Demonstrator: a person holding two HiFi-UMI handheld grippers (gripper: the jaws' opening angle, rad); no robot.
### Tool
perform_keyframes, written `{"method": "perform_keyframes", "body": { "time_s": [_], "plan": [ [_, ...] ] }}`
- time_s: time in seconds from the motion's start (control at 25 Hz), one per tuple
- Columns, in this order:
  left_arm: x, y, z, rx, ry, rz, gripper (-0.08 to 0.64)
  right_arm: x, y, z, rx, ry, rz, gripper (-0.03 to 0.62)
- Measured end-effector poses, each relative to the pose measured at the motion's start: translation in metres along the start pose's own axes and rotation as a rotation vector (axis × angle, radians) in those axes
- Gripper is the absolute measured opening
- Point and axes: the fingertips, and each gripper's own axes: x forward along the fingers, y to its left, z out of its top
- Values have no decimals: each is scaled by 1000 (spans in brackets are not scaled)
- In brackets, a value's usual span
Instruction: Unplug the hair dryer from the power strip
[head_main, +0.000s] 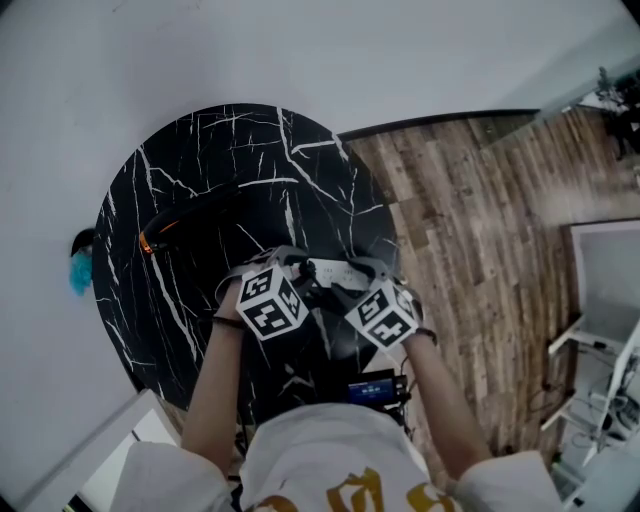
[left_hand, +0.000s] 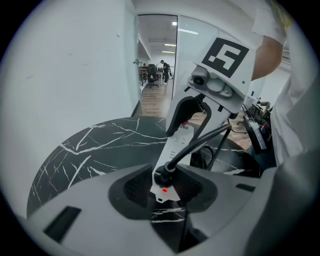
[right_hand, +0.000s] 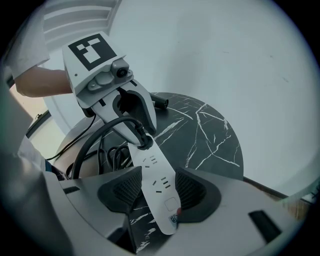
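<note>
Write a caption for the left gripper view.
Left gripper, jaws closing around the black plug seated in the white power strip, over a black marbled table.

Your light is soft and even; views bend and blacken at corners, blurring nearest your fingers (right_hand: 192, 190).

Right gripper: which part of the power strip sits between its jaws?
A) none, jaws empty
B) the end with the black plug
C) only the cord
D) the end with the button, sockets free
D: in the right gripper view the right gripper has the power strip's button end between its jaws, while the black plug sits at the far end.
</note>
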Motion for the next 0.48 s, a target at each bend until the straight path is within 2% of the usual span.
{"method": "perform_keyframes", "body": {
  "time_s": [0.16,0.48],
  "plan": [
    [-1,1,-2,19,3,-17,121,0,-1,2,7,9,4,190],
    [-1,1,-2,124,42,-43,110,0,-2,2,15,11,4,190]
  ]
}}
